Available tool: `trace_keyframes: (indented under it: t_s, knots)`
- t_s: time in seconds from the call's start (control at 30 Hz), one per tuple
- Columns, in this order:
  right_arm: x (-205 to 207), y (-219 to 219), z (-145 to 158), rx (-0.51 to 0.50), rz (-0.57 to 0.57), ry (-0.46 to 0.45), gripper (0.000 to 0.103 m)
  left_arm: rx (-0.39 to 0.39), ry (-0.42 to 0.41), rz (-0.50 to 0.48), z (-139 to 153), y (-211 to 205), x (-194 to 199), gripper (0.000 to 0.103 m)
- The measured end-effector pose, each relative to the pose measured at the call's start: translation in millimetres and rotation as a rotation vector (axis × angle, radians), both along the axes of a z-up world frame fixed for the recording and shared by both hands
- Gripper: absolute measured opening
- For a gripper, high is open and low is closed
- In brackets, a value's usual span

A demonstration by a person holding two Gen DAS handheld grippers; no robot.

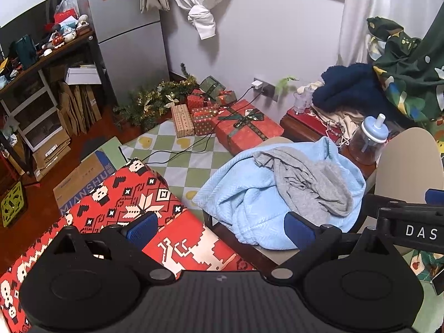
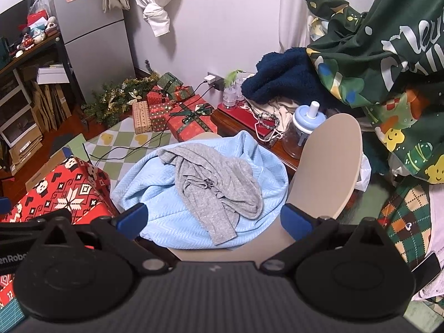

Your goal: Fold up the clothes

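We find the left gripper with its jaws spread wide and nothing between them; its blue fingertips hang above the edge of a red patterned cloth and the near side of the clothing pile. The right gripper stands likewise wide open and empty, its blue fingertips flanking the near edge of the pile without touching it.

We note the clothes as a crumpled grey garment lying on top of a bunched light blue garment. Both rest on a chair seat, whose rounded beige backrest rises just to the right. Neither item is folded.

Beyond the chair we record a dark wooden side table carrying a jar with a pale blue lid and a dark blue fleece. Wrapped red gift boxes sit on a green checkered mat by the wall, with a black cable trailing across it. A green printed fabric hangs at the right.
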State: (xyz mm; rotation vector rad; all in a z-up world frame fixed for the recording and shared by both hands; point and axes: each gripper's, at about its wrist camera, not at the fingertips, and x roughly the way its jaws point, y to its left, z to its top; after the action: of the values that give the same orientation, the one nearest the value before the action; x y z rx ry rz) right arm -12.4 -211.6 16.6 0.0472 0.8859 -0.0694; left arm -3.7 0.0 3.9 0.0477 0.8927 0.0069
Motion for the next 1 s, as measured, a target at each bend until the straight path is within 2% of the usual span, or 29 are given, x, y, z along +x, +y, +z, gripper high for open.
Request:
trace_keyframes:
  t_s: [1.0]
  knots:
    - [5.7, -3.4, 1.5, -0.020, 0.015, -0.008, 0.103, -0.020, 0.003, 0.003, -1.0, -4.3, 5.1, 0.098]
